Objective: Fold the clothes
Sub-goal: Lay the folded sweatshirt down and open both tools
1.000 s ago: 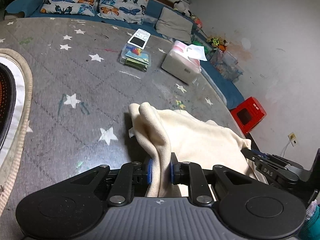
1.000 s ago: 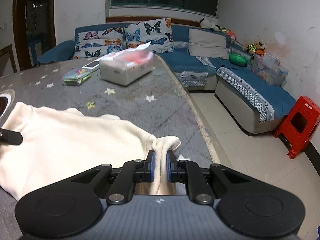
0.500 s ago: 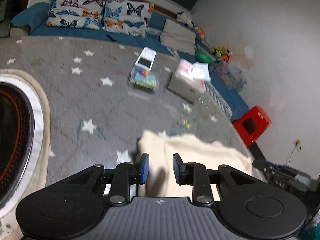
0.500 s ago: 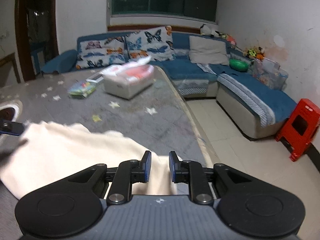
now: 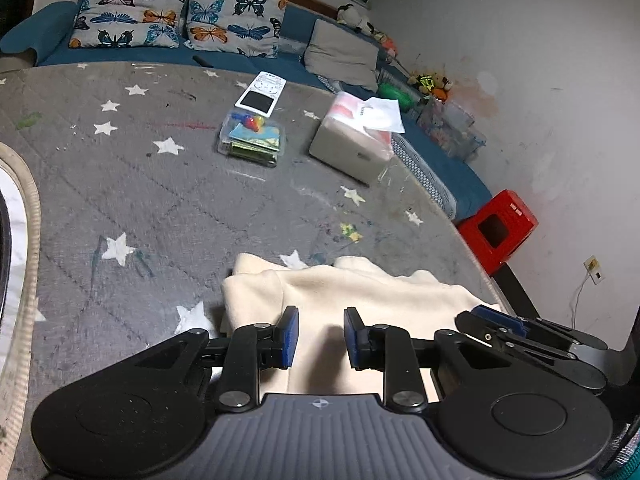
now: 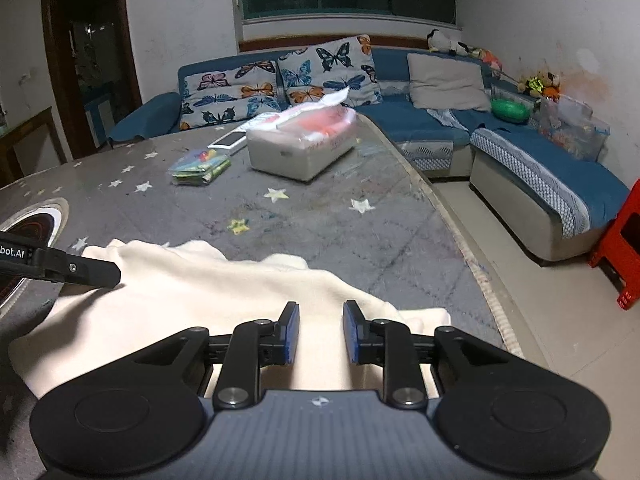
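Cream cloth (image 5: pixel 352 296) lies folded on the near right part of the grey starred table (image 5: pixel 120 184) in the left wrist view. No writing on the far white remote (image 5: pixel 262 94), the clear box (image 5: pixel 252 140) or the tissue box (image 5: pixel 354 142) can be read. At the left edge a dark round thing is cut off. The left gripper (image 5: pixel 318 336) hangs over the cloth's near edge, its blue pads spread and pinching nothing; cloth shows between them, untouched. The right gripper (image 5: pixel 520 332) juts in at the right, over the cloth's right end.

From the right wrist view, white letters "bot.AI" show on the left gripper's (image 6: pixel 60 266) black arm, their start cut off by the frame. That arm covers the cloth's (image 6: pixel 208 292) far left corner. The right gripper (image 6: pixel 318 332) hovers above the cloth's near right part, its jaws opening, with cloth under the gap and no pad pressing it. Behind, a blue sofa (image 6: pixel 440 128) carries butterfly cushions.
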Action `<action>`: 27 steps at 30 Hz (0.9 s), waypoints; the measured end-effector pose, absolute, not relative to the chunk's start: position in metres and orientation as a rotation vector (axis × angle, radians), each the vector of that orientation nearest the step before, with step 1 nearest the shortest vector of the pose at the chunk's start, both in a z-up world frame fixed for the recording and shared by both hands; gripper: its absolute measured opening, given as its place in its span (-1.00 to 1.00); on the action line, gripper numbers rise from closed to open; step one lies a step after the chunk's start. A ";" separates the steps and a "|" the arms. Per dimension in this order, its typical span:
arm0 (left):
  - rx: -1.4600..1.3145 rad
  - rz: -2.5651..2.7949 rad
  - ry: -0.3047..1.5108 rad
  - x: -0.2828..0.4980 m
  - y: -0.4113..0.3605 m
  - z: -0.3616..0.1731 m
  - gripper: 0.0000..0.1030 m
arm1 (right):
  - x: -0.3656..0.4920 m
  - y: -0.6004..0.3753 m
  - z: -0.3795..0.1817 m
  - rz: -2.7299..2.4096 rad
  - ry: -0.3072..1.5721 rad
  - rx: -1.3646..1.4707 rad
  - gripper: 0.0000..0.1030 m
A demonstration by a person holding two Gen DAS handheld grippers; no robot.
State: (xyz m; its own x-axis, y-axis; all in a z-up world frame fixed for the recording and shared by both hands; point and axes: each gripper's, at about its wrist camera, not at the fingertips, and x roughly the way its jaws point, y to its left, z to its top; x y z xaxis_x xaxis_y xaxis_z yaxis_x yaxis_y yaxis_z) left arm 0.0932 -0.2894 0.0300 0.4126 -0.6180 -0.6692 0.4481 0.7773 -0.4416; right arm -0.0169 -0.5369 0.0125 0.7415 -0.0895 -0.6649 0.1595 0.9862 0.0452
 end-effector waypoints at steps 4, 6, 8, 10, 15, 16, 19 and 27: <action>-0.213 -0.678 0.926 0.094 -0.290 0.029 -0.46 | -0.017 -0.540 0.010 -0.137 0.726 0.103 -0.55; -0.215 -0.677 0.925 0.094 -0.288 0.030 -0.46 | -0.017 -0.539 0.011 -0.138 0.725 0.099 -0.54; -0.216 -0.675 0.922 0.092 -0.287 0.033 -0.46 | -0.018 -0.538 0.013 -0.142 0.721 0.096 -0.53; -0.213 -0.674 0.910 0.090 -0.284 0.037 -0.45 | -0.021 -0.537 0.015 -0.141 0.716 0.094 -0.48; -0.199 -0.674 0.885 0.079 -0.275 0.047 -0.30 | -0.033 -0.531 0.021 -0.131 0.712 0.085 -0.25; -0.195 -0.676 0.881 0.076 -0.274 0.048 -0.29 | -0.035 -0.529 0.022 -0.129 0.709 0.084 -0.18; -0.175 -0.685 0.871 0.064 -0.269 0.051 -0.22 | -0.047 -0.524 0.026 -0.120 0.702 0.081 -0.07; -0.105 -0.706 0.839 0.030 -0.259 0.051 -0.17 | -0.081 -0.503 0.032 -0.099 0.688 0.057 0.02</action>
